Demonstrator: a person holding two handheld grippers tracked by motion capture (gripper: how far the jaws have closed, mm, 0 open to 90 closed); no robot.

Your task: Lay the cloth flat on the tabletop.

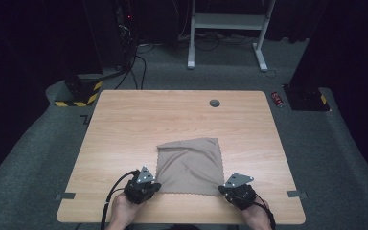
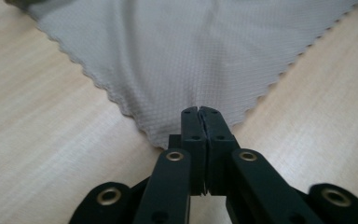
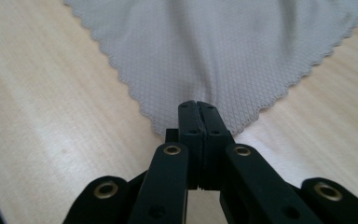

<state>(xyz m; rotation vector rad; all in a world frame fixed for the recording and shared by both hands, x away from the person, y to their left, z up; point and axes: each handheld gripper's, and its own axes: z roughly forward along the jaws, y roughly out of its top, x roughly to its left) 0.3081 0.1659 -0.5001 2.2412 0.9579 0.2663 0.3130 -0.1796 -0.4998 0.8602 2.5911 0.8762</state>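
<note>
The left hand-held gripper point(image 2: 199, 112) has its jaws pressed together on one near corner of the beige cloth point(image 2: 186, 56), and its own view shows the scalloped edge running away on both sides of the pinch. The right hand-held gripper point(image 3: 197, 106) is clamped the same way on the other near corner. In both gripper views the very tip of each corner is hidden behind the black jaws, so how much fabric sits between them is hard to judge.

From the high view the left hand-held gripper point(image 1: 143, 186) and right hand-held gripper point(image 1: 238, 190) sit at the near edge of the cloth point(image 1: 189, 163), the jaws themselves covered by the gripper bodies and grey plates. That view shows what the close ones cut off: the whole cloth lying on the wooden worktop point(image 1: 124, 129), toward its near side, with a rumpled far left corner. The person's hands are cropped by the bottom of the frame.
</note>
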